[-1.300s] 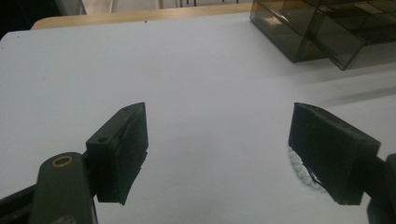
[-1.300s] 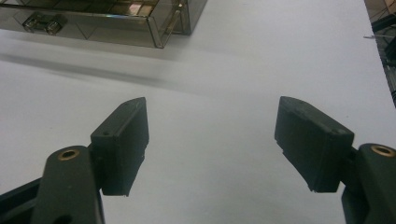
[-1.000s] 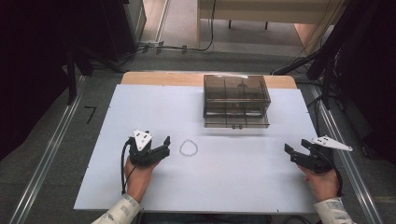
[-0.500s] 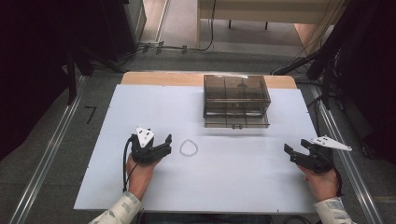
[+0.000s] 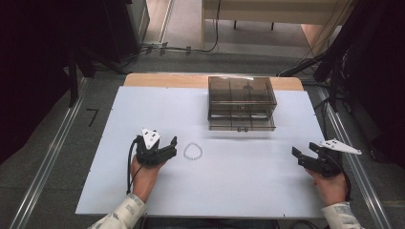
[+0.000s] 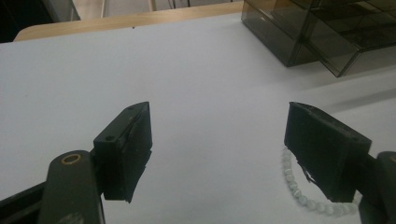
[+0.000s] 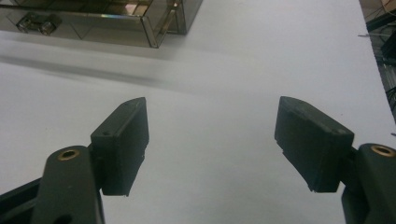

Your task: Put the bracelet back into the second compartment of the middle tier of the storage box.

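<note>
Here, the left gripper [image 5: 173,144] was held with its jaws spread wide and nothing between them; they had just been closing very slightly. The bead bracelet [image 5: 193,151] lay flat on the white table [image 5: 239,191] just beside the jaw tips, and in the left gripper view it [image 6: 299,193] was partly hidden behind one jaw rather than bracketed by the pair. The right gripper [image 5: 299,156] was likewise kept open and empty, well apart from the bracelet on the far side of the table. By that showing, the pickup was judged barely begun: the bracelet was approached but not yet grasped or lifted. Beyond both grippers the smoked plastic drawer box [image 5: 241,102] was seen, its lower drawer pulled slightly forward. Nothing was set between the left gripper and the bracelet.
</note>
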